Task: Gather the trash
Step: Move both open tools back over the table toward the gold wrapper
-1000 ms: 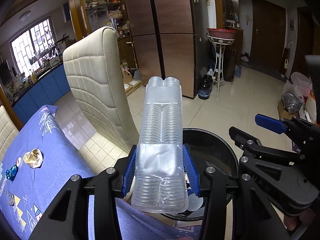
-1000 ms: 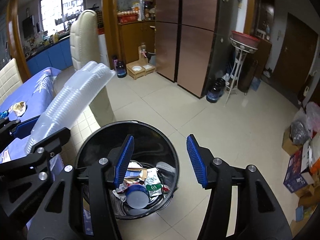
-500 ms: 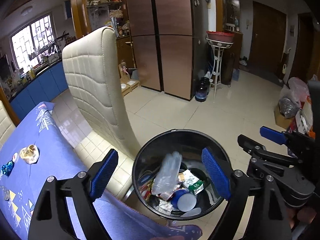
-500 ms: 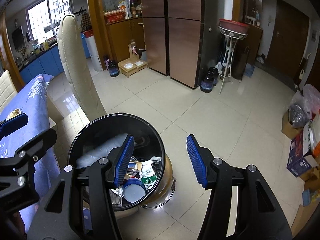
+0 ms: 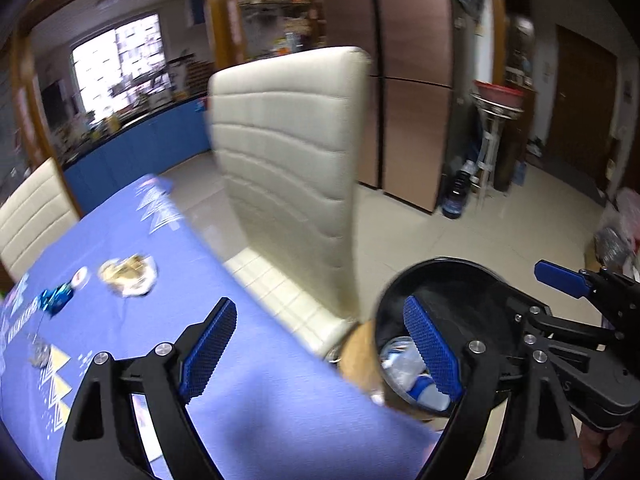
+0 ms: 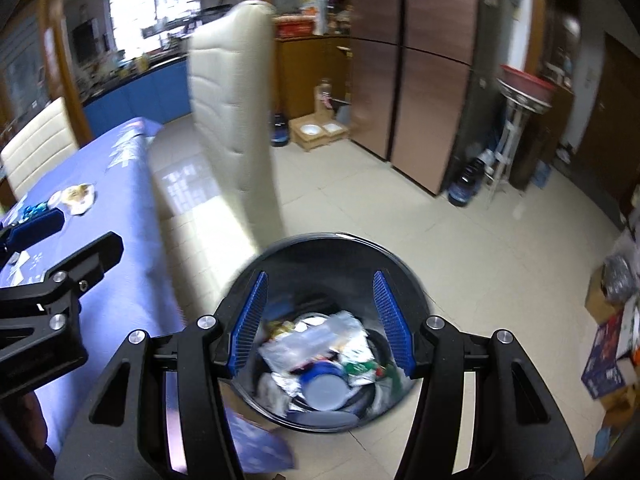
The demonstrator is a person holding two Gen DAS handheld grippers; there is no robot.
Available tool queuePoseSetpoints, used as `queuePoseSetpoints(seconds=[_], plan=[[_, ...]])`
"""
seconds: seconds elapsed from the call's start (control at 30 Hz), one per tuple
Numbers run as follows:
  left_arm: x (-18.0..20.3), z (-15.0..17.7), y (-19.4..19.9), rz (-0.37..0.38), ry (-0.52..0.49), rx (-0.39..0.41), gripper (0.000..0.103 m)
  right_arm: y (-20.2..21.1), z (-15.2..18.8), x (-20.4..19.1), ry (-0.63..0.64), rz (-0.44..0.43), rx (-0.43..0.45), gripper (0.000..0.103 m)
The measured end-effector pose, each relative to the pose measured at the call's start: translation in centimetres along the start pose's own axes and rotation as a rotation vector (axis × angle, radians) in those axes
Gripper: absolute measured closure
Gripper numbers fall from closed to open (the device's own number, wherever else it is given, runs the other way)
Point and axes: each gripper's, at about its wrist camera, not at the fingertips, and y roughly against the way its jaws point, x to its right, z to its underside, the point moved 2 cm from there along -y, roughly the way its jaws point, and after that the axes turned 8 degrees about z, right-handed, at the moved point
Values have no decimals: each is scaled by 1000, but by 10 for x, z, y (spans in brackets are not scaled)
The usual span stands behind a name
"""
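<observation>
The black trash bin stands on the floor by the table corner, full of wrappers, a blue lid and the clear plastic cup stack. It also shows in the left wrist view. My left gripper is open and empty over the blue tablecloth edge, left of the bin. My right gripper is open and empty directly above the bin. A crumpled wrapper and a blue foil piece lie on the table.
A cream padded chair stands between table and bin. Brown fridge doors, a stand with a red basin and boxes on the tiled floor lie beyond.
My left gripper opened and dropped the clear cup stack into the bin, then swung left toward the table. My right gripper moved over the bin.
</observation>
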Motion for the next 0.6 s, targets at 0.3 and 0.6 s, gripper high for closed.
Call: queuePoseSetpoints(seconds=[0.3, 0.6], plan=[[-107, 22, 13, -136, 126, 1, 19, -5, -22, -102, 139, -100, 18, 45], [-214, 49, 30, -338, 253, -8, 19, -17, -37, -207, 277, -202, 26, 40]])
